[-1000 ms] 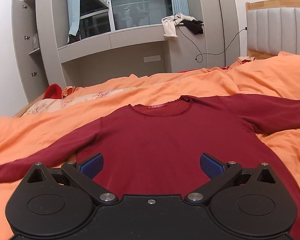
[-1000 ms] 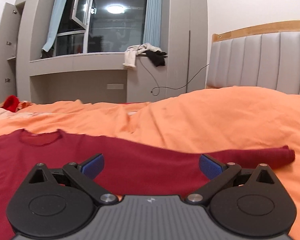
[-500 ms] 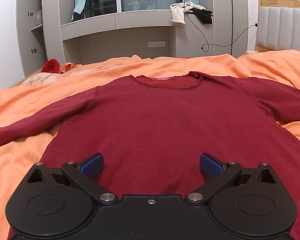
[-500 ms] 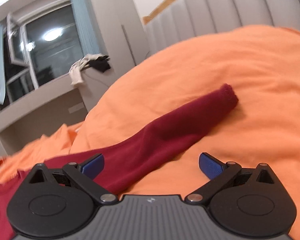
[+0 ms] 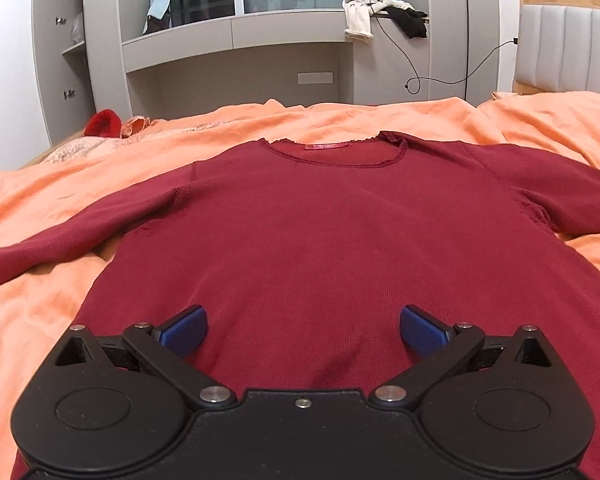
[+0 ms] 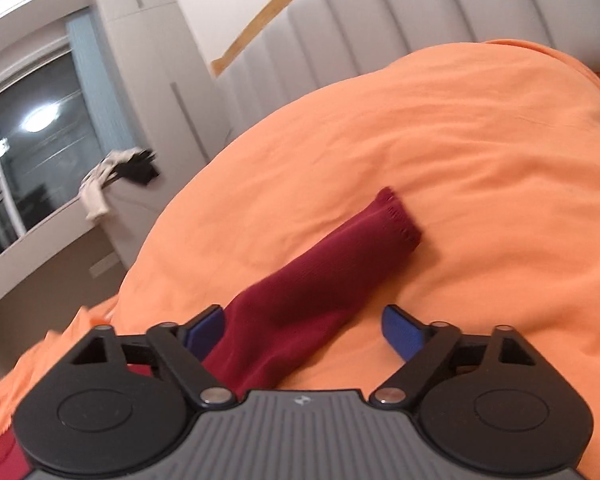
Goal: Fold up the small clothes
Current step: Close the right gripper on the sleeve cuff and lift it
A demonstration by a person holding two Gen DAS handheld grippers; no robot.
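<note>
A dark red long-sleeved top [image 5: 332, 232] lies flat on the orange bedcover [image 5: 60, 208], neckline away from me. My left gripper [image 5: 303, 330] hovers low over its lower body, jaws wide apart with only flat cloth beneath them. In the right wrist view the top's sleeve [image 6: 324, 284] runs up to its cuff [image 6: 400, 216]. My right gripper [image 6: 304, 330] is rolled to one side over that sleeve. Its jaws are closing with the sleeve between them; the left pad is at the sleeve's edge, the right pad is still clear of it.
A padded grey headboard [image 6: 380, 36] with a wooden rim stands behind the bed. Grey cupboards and a window ledge [image 5: 236, 36] with draped clothes [image 5: 364, 16] face the bed. A red item [image 5: 104, 122] lies at the bed's far left.
The left gripper sank toward the top, then stayed still. The right gripper swung right along the sleeve, rolled sideways, and its jaws have narrowed around the sleeve.
</note>
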